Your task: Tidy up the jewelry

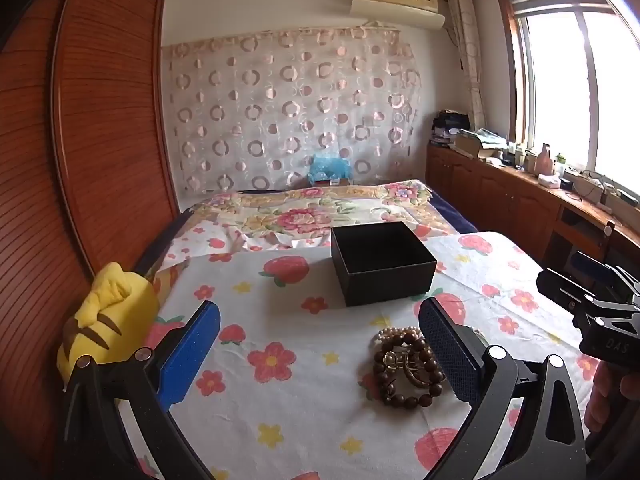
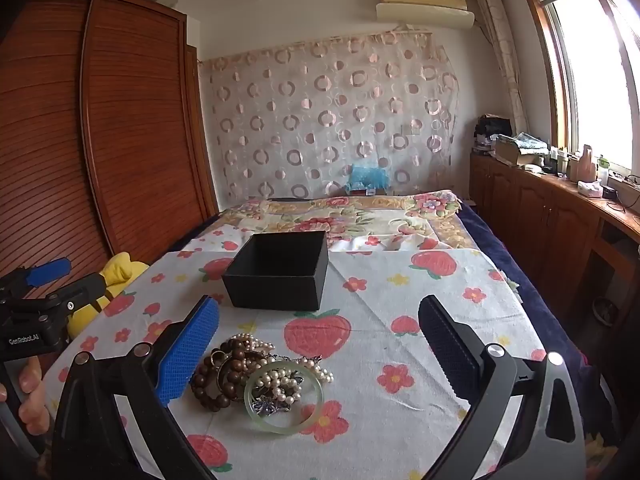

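An open black box (image 1: 382,262) stands on the strawberry-print cloth (image 1: 280,312); it also shows in the right wrist view (image 2: 278,270). In front of it lies a jewelry pile: a brown bead bracelet (image 2: 214,380), a pearl strand (image 2: 276,378), a pale green bangle (image 2: 282,398) and a gold ring (image 1: 390,358). The bead bracelet (image 1: 404,372) lies by my left gripper's right finger. My left gripper (image 1: 320,320) is open and empty above the cloth. My right gripper (image 2: 320,316) is open and empty, the pile by its left finger.
A yellow plush toy (image 1: 108,320) lies at the cloth's left edge beside a wooden wardrobe (image 1: 80,120). A floral bedspread (image 1: 320,208) stretches behind the box. Wooden cabinets (image 2: 540,208) with clutter run along the right under the window.
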`<act>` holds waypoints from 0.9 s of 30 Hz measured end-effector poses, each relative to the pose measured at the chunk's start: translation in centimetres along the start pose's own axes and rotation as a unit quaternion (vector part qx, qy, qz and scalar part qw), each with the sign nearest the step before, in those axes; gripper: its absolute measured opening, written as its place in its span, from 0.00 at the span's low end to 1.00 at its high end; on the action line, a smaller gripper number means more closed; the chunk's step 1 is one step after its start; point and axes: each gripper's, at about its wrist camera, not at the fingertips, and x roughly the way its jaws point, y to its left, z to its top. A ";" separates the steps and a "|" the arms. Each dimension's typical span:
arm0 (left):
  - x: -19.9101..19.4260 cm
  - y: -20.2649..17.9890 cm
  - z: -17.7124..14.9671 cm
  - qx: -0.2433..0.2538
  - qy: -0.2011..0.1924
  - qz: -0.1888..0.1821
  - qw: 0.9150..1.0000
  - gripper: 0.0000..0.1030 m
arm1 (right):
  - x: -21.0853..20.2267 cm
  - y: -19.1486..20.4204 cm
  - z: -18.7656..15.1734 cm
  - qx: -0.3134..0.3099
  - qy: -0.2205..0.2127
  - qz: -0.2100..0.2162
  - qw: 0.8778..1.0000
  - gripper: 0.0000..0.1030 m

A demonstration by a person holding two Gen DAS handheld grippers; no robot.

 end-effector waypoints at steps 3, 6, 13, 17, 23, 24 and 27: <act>0.0 0.0 0.0 0.000 0.002 -0.001 1.000 0.94 | 0.0 0.0 0.0 0.001 0.001 0.000 1.000 0.98; 0.0 0.0 0.0 0.001 0.001 -0.001 1.000 0.94 | -0.1 0.2 0.0 0.001 0.001 0.000 1.000 0.98; 0.0 -0.1 0.0 0.001 -0.001 -0.001 1.000 0.94 | -0.1 0.0 0.0 0.004 0.002 0.002 1.000 0.98; 0.0 -0.1 0.0 0.000 -0.002 -0.001 1.000 0.94 | -0.1 0.0 0.0 0.004 0.002 0.002 1.000 0.98; 0.0 -0.1 0.0 0.000 -0.003 -0.002 1.000 0.94 | -0.1 0.0 0.0 0.004 0.001 0.002 1.000 0.98; 0.0 -0.1 0.0 0.000 -0.003 -0.002 1.000 0.94 | -0.1 0.0 0.0 0.004 0.001 0.002 1.000 0.98; -0.1 -0.1 0.0 -0.001 -0.004 -0.003 1.000 0.94 | -0.2 0.0 0.0 0.004 0.001 0.002 1.000 0.98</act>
